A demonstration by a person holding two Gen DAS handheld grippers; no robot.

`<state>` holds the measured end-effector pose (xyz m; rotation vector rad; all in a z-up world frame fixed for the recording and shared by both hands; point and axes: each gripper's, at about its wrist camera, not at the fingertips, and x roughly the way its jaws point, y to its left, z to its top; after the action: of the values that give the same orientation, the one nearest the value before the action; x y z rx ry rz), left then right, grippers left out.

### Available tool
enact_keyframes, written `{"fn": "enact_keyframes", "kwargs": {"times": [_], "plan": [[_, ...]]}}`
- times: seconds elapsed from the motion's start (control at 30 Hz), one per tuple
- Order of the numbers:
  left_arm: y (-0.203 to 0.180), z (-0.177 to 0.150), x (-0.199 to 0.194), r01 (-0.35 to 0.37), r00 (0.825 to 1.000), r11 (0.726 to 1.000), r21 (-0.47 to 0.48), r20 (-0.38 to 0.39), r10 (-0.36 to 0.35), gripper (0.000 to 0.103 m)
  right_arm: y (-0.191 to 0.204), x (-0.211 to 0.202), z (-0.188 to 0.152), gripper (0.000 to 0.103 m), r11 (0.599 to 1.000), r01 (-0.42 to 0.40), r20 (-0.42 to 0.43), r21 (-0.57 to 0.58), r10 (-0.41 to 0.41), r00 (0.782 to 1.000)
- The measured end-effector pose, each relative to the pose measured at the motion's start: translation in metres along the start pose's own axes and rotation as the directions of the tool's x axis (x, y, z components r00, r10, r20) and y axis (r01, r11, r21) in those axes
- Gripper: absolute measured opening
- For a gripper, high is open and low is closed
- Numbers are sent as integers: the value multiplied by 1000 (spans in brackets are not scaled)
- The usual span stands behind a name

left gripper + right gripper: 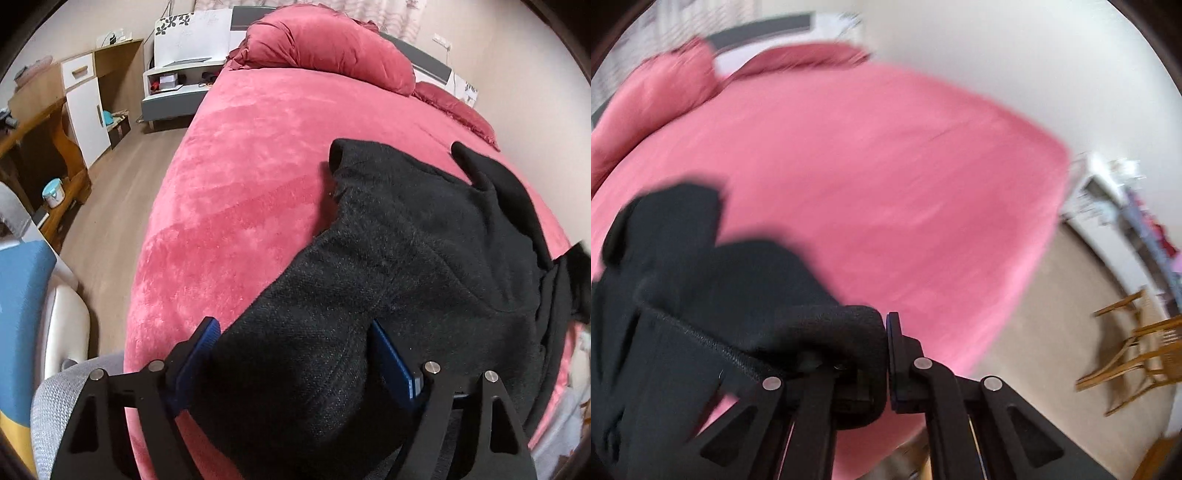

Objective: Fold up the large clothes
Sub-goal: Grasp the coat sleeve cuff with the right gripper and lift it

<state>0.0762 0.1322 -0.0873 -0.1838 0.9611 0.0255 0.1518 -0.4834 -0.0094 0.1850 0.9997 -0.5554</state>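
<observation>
A large black knit sweater point(417, 258) lies spread on the pink bed point(240, 177), toward its near right part. My left gripper point(295, 347) has its blue-padded fingers point(201, 347) wide apart, with a bulge of the sweater's near edge between them. In the blurred right wrist view, my right gripper point(882, 350) is shut on a thick folded edge of the black sweater point(713, 295), held above the pink bed point(886, 177).
A pink pillow point(328, 48) and bedding lie at the head of the bed. A bedside shelf point(177, 85), wooden desk point(40, 147) and a chair point(62, 387) stand left. Wooden chairs point(1134, 350) stand on the floor at right.
</observation>
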Motion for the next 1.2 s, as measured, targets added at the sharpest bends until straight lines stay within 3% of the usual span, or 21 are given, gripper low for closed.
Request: {"fn": "enact_keyframes", "kwargs": {"times": [0.13, 0.2, 0.3, 0.37, 0.4, 0.47, 0.5, 0.53, 0.57, 0.63, 0.7, 0.73, 0.83, 0.87, 0.9, 0.93, 0.97, 1.07, 1.13, 1.2], "plan": [[1, -2, 7, -14, 1000, 1000, -13, -23, 14, 85, -57, -18, 50, 4, 989, 85, 104, 121, -97, 990], [1, -2, 9, -23, 999, 1000, -12, -26, 22, 86, -73, -23, 64, 4, 980, 89, 134, 176, -113, 984], [1, -3, 13, -34, 999, 999, -14, -34, 33, 89, -108, -22, 77, 4, 935, -18, 163, 355, -43, 986], [0, -2, 19, -42, 998, 999, -16, -50, 41, 91, -128, 0, 80, 4, 867, -153, 185, 474, 71, 980], [-2, -2, 21, -51, 997, 999, -11, -54, 51, 93, -135, 18, 82, 4, 824, -213, 169, 525, 144, 975], [-6, -3, 23, -67, 996, 998, 5, -53, 67, 95, -122, 37, 81, 8, 797, -234, 117, 556, 203, 972], [-7, -3, 25, -75, 996, 997, 15, -54, 76, 96, -114, 46, 78, 8, 803, -226, 78, 551, 220, 972], [-9, -4, 26, -79, 995, 997, 18, -53, 80, 97, -109, 59, 77, 16, 824, -181, 22, 538, 201, 979], [-10, -4, 26, -80, 995, 997, 18, -52, 81, 97, -105, 66, 73, 32, 840, -123, 0, 529, 145, 989], [-9, -5, 27, -79, 996, 997, 9, -51, 79, 99, -99, 57, 62, 42, 869, 31, 0, 494, -36, 999], [-9, -5, 29, -81, 996, 997, 4, -46, 81, 100, -92, 41, 55, 43, 877, 156, 49, 454, -200, 979], [-10, -6, 31, -83, 996, 997, 6, -43, 83, 101, -82, 30, 50, 46, 880, 177, 84, 441, -237, 968], [-14, -6, 35, -93, 995, 996, 11, -29, 93, 103, -62, 1, 36, 54, 924, 125, 197, 362, -207, 958], [-14, -6, 37, -95, 995, 995, 11, -25, 95, 103, -54, -14, 29, 58, 932, 145, 257, 333, -237, 937], [-15, -6, 37, -97, 995, 995, 12, -21, 97, 103, -51, -17, 28, 63, 935, 147, 284, 323, -244, 927], [-15, -6, 38, -96, 995, 995, 11, -20, 96, 103, -50, -22, 24, 80, 943, 117, 294, 313, -213, 932], [-15, -6, 38, -92, 996, 996, 8, -19, 93, 103, -50, -21, 22, 86, 949, 73, 274, 306, -161, 948], [-12, -5, 39, -83, 996, 997, 0, -18, 83, 103, -64, 4, 12, 85, 937, -82, 157, 340, 29, 987], [-11, -5, 40, -82, 997, 997, -2, -16, 82, 103, -74, 24, 4, 84, 911, -64, 25, 408, 59, 998], [-11, -5, 39, -83, 996, 997, -1, -15, 83, 103, -91, 46, -11, 83, 841, -46, -89, 540, 111, 990]]}}
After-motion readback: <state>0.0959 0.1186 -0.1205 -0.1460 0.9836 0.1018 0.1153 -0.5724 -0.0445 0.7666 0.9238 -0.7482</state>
